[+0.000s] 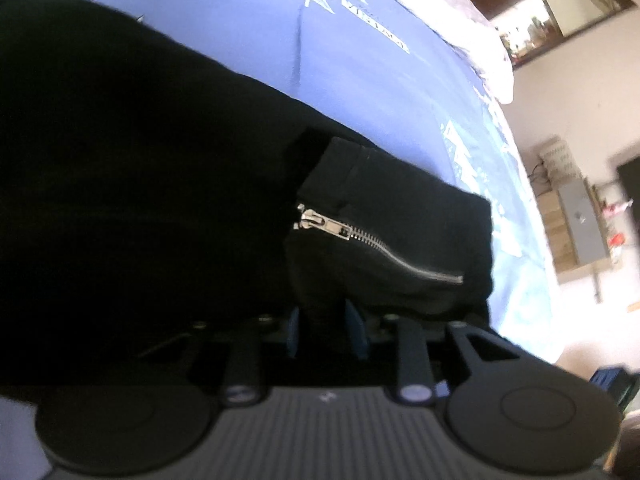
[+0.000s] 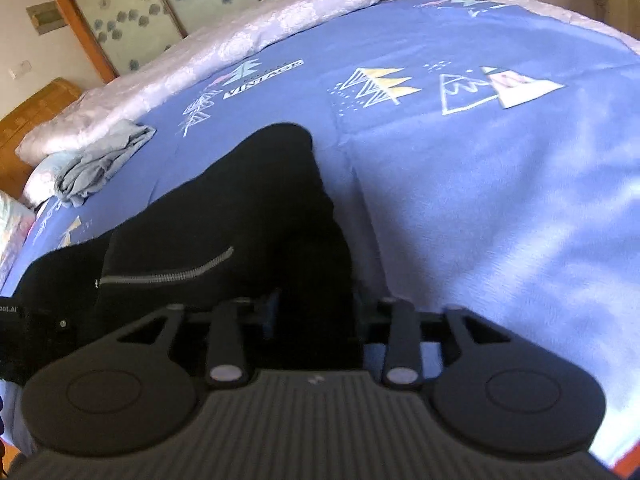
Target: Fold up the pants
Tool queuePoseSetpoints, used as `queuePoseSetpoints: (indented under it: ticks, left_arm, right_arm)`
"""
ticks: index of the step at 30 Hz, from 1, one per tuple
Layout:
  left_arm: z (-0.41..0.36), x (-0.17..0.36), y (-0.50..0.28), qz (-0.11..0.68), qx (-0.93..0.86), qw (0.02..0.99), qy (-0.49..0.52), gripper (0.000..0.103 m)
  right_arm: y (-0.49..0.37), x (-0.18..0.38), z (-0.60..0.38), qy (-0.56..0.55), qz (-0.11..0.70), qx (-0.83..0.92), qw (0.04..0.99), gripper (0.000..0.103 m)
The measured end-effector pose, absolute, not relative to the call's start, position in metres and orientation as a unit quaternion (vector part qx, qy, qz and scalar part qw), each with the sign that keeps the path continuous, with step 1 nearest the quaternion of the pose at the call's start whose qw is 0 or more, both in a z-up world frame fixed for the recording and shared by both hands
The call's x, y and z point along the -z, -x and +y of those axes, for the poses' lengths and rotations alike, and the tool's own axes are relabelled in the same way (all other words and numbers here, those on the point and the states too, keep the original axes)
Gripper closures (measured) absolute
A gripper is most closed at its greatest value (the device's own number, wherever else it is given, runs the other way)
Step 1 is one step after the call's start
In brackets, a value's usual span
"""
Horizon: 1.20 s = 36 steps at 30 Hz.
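Observation:
Black pants point(image 1: 140, 168) with silver zippers lie on a blue patterned bed sheet point(image 1: 360, 80). My left gripper point(image 1: 324, 332) is shut on the pants fabric just below a zipper pull point(image 1: 320, 226). In the right wrist view the pants point(image 2: 248, 216) stretch away across the sheet point(image 2: 500, 180), with a zipper point(image 2: 168, 276) at the left. My right gripper point(image 2: 316, 320) is shut on a bunched edge of the pants. The left gripper's body point(image 2: 24, 336) shows at the left edge of that view.
A crumpled grey-blue garment point(image 2: 100, 164) lies near the bed's far left. A pale quilt point(image 2: 280, 28) runs along the far edge. A wooden headboard point(image 2: 36, 116) and window stand behind. The bed edge drops off at right in the left wrist view point(image 1: 532, 240).

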<state>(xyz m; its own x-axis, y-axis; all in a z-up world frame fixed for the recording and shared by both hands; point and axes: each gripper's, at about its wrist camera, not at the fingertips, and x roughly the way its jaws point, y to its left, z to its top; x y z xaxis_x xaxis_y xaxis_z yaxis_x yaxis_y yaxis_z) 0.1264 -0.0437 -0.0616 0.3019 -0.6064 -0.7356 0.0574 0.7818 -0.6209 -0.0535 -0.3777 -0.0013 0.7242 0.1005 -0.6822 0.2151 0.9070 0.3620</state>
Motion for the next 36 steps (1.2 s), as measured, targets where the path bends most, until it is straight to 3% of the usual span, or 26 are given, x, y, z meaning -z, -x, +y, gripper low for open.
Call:
queuePoseSetpoints:
  ticks: [2,4,11,15,26,29,30,32,33,34,36]
  left_arm:
    - [-0.031,0.05,-0.118,0.535,0.217,0.773,0.262,0.052]
    - [-0.016,0.036,-0.104,0.513,0.221,0.784,0.269,0.044]
    - [0.079,0.028,-0.044,0.473,0.212,0.791,0.325,0.043]
    - [0.148,0.033,-0.024,0.438,0.14,0.795,0.395,0.036]
    - [0.265,0.114,-0.019,0.357,0.005,0.677,0.644,0.029]
    - [0.273,0.113,-0.036,0.342,0.001,0.682,0.646,0.029]
    - [0.273,0.114,-0.043,0.344,-0.005,0.686,0.642,0.029]
    - [0.271,0.115,-0.055,0.339,-0.015,0.684,0.646,0.041]
    - [0.269,0.113,-0.06,0.343,-0.022,0.687,0.64,0.05]
    - [0.265,0.112,-0.065,0.354,-0.02,0.69,0.631,0.072]
    - [0.264,0.111,-0.067,0.363,-0.007,0.691,0.626,0.075]
  right_arm:
    - [0.058,-0.003,-0.377,-0.223,0.343,0.029,0.912,0.048]
    - [0.067,-0.015,-0.37,-0.21,0.32,0.027,0.924,0.048]
    - [0.058,-0.029,-0.31,-0.183,0.317,-0.049,0.929,0.047]
    - [0.047,-0.023,-0.259,-0.154,0.34,-0.104,0.922,0.047]
    - [0.041,-0.019,-0.19,-0.09,0.387,-0.168,0.902,0.048]
    - [0.039,-0.016,-0.191,-0.091,0.394,-0.163,0.9,0.048]
    - [0.039,-0.016,-0.192,-0.092,0.396,-0.161,0.899,0.048]
    - [0.036,-0.014,-0.192,-0.095,0.399,-0.161,0.898,0.048]
    - [0.036,-0.014,-0.192,-0.096,0.399,-0.161,0.898,0.048]
    - [0.034,-0.014,-0.192,-0.094,0.398,-0.161,0.898,0.048]
    - [0.028,-0.017,-0.188,-0.093,0.396,-0.164,0.899,0.047]
